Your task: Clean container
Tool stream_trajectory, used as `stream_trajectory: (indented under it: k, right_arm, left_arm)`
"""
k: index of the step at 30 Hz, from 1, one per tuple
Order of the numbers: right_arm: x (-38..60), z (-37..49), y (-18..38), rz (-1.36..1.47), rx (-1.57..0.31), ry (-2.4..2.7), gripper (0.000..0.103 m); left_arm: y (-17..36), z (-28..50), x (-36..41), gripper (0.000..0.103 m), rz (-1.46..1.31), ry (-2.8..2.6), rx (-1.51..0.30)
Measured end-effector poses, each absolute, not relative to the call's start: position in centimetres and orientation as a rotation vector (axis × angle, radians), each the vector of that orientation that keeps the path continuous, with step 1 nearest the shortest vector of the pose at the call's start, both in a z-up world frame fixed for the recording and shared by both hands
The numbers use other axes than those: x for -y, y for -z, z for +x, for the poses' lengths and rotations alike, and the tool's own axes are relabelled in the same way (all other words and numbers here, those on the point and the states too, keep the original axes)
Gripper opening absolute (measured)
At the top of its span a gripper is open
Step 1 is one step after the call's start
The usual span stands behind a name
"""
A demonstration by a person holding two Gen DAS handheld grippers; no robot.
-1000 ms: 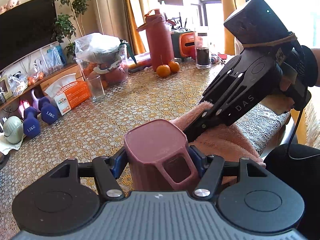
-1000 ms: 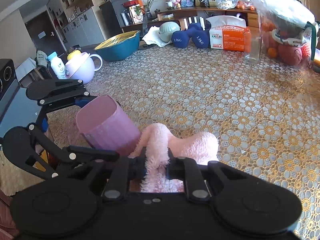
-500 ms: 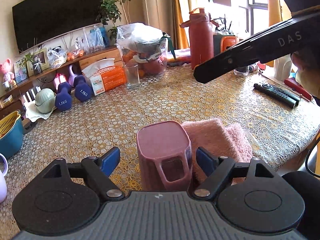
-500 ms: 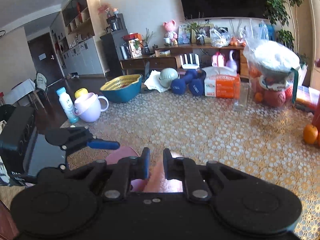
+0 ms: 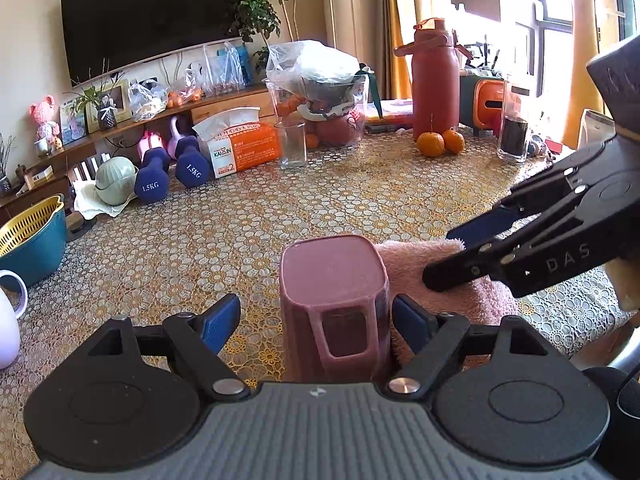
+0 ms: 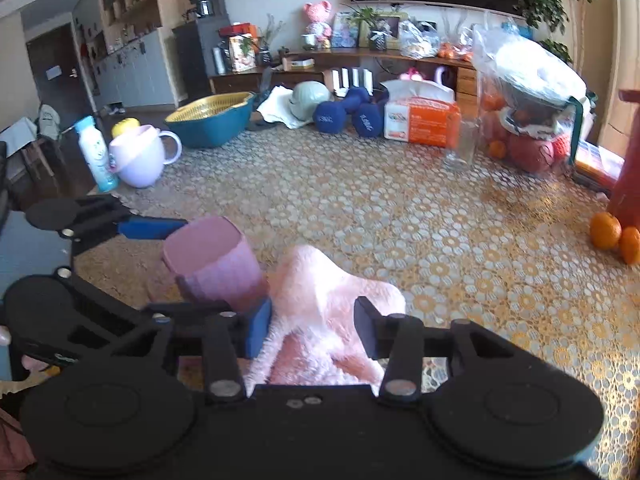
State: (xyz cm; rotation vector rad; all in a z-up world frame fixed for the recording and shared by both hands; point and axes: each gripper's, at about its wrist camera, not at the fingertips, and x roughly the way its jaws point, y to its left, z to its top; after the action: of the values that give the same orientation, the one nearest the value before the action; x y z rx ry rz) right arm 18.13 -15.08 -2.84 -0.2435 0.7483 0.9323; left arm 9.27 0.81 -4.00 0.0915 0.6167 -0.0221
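I am keeping my left tool (image 5: 316,320) spread wide around the pink container (image 5: 334,300), which is standing upside down on the counter (image 5: 360,200), base up and handle facing my camera. Neither blue pad is touching its walls, so nothing is steadying it yet. My right tool (image 6: 312,326) is also parted, its fingers straddling a raised fold of the fluffy pink cloth (image 6: 328,300) that is lying just beside the container; the pads are not pressing the pile, so I am not gripping the cloth at this point.

As I judge it, I am setting up to gather the cloth and wipe the container's outside. To do that well, I am thinking of closing the right tool low on the fold, taking a thick bunch so the cloth does not slip out when dragged. Before any wiping, the left tool ought to close on the two flat side walls, clear of the handle, since the inverted container looks light and could skid or tip on the smooth patterned cover. The two tools are sitting near each other, so I am planning to bring the cloth over the base from the right side, leaving the left fingers room. The drinking glass (image 5: 293,146) and oranges (image 5: 440,143) are standing well apart, out of the way.
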Motion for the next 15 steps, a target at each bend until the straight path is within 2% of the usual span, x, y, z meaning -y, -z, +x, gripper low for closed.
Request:
stream_trajectory:
  k: [4,15]
  right_arm:
    - [15.9,18.4,4.9,-0.135,-0.81,-0.893,0.056]
    - [13.7,17.0,7.6,-0.285,-0.746,-0.852,0.064]
  left_arm:
    - [4.0,9.4,-0.6,0.083,0.09,0.031,-0.619]
    - [4.3,10.1,-1.0,0.08,0.008,0.03,-0.645]
